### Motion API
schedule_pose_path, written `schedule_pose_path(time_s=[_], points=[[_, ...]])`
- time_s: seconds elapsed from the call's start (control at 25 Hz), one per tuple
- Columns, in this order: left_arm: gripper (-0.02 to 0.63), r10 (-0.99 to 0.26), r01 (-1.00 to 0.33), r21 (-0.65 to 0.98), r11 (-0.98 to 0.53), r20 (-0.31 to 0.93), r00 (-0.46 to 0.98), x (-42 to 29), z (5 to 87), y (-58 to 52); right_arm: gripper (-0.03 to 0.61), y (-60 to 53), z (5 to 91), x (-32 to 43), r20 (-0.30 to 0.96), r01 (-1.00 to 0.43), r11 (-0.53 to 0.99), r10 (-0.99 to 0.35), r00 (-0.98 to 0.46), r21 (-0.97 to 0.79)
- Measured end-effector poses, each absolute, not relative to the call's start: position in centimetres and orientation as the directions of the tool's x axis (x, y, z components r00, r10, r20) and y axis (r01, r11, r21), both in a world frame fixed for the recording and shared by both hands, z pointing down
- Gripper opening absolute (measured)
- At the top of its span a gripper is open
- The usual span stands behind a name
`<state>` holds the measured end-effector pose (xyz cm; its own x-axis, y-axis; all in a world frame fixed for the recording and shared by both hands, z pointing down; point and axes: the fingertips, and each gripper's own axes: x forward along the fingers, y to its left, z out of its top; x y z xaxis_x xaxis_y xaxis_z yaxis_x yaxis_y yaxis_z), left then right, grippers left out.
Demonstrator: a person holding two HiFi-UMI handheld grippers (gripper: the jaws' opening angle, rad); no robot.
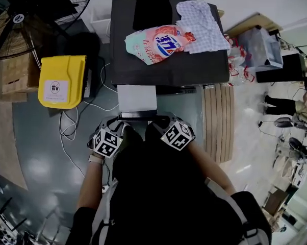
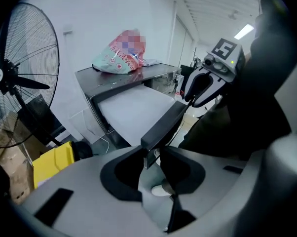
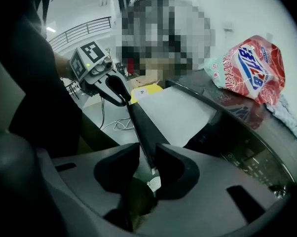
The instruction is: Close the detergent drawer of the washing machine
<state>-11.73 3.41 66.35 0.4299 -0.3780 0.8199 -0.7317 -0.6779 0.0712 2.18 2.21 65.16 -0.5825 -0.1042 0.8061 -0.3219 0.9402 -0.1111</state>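
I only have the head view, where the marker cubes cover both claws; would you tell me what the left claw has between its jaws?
Observer: The left claw is closed on the left end of the drawer's dark front panel.
Operator: Thank you. And the right claw?
Observer: The right claw straddles the same panel's other end; its jaws look loose around it, not pinching.
Operator: Is there anything on the machine's front beside the drawer?
Observer: Yes, the right gripper view shows a control panel with small buttons on the front of the washing machine.
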Motion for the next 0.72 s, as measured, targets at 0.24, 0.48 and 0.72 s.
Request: schedule_pose_path(time_s=[0.24,0.48,0.72], points=[[0.110,-0.394,-0.720,0.062,-0.691,0.802,0.448,-11.73,66.43,3.11,0.118,1.93,65.65,2.62,0.835,-0.406,0.913,-0.200,-0.512,-0.030],[0.104,-0.399,-0.708,0.042,-0.705,0.803,0.444,-11.56,66.24,3.34,0.106,2.07,65.73,3.23,0.848,-0.431,0.902,-0.246,-0.470,0.023],[0.101,-0.408,-0.715,0.056,-0.697,0.788,0.461,-11.73,66.01,3.10,0.107,1.80,65.50,3.21,0.842,-0.453,0.891,-0.258,-0.474,0.018]])
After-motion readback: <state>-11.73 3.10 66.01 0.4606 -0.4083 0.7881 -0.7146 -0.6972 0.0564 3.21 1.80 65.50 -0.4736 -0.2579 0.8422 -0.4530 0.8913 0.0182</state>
